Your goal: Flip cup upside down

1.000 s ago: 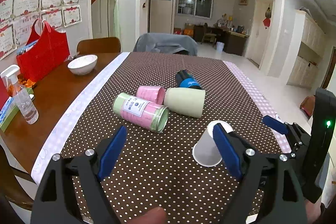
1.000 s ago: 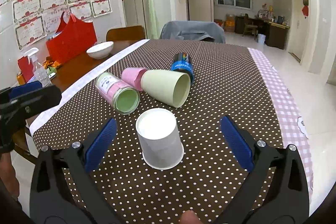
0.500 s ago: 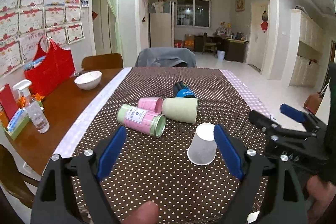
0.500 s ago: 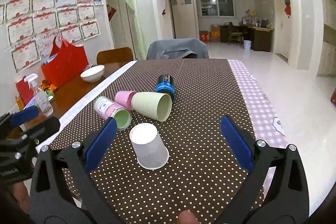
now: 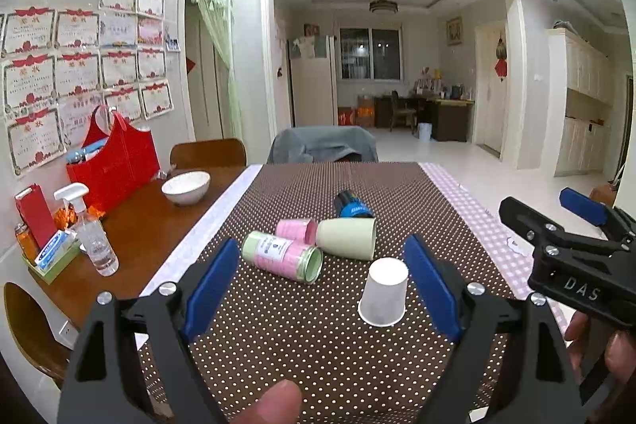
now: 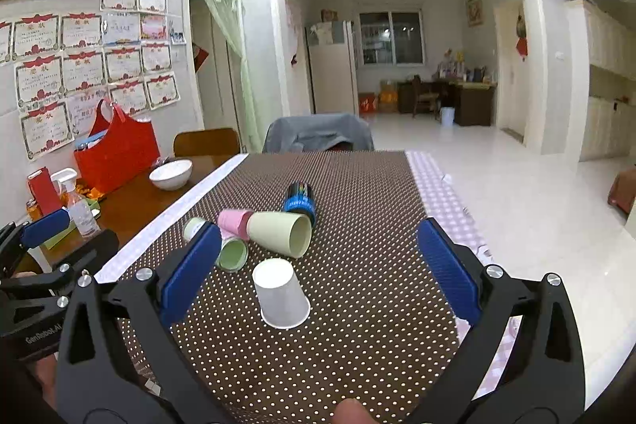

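With its mouth flat on the dotted cloth and its closed base up, the white paper cup already stands upside down near the front of the counter, so by my reading the flip is done. It's stable on that wide rim, and nothing touches it.

Left gripper: blue fingers spread wide, empty, the cup just inside the right-hand one from this view. Right gripper: fingers spread wide too, holding nothing, the cup between them and lower down, clear of both. Both held back from it, which looks like a hands-off pose after letting go.

Behind the cup, a cluster lies on its side: a pale green cup with its mouth toward us, a pink cup, a green-and-pink jar, and a blue can. The jar and the can both carry labels, but the print is too small to read.

Readable writing? "DAS" on the right gripper's body in the left view, and "GenRobot.AI" along the left gripper's body in the right view. Certificates cover the wall, text illegible. A red bag, a white bowl and a spray bottle sit on the bare wood to the left.
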The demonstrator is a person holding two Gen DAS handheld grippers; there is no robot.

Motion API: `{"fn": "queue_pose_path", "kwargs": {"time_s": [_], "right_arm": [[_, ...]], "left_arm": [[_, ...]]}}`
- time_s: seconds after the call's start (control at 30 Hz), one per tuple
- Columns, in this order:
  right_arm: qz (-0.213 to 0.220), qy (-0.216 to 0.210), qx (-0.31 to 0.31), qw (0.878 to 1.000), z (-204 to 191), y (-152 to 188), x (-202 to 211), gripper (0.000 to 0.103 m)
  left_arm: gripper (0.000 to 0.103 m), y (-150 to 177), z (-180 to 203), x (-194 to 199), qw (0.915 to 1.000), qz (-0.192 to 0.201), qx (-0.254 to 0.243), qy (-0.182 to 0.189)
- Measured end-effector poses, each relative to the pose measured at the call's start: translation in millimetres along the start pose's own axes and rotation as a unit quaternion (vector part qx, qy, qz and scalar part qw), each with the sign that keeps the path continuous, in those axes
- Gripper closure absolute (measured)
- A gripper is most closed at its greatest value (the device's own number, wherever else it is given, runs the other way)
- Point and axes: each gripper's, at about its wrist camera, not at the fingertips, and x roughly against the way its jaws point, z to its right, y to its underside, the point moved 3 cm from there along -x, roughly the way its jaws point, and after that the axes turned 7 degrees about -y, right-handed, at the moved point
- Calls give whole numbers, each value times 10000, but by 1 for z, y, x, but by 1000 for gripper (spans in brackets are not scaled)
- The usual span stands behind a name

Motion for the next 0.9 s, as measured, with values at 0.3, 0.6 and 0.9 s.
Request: {"fn": "queue_pose_path", "kwargs": {"time_s": [0.3,0.6,0.9], "right_arm": [[169,114,69,9998,-6,-6,14,6],[260,146,46,9995,-8,-10,22,6],[233,141,30,9996,-9,-9,23,6]], "left_arm": [[19,-8,-6,15,9996,206,140,-91],[19,-13,-7,24,9992,361,156,-107],[19,-12,-5,26,9991,417,112,-3]]}}
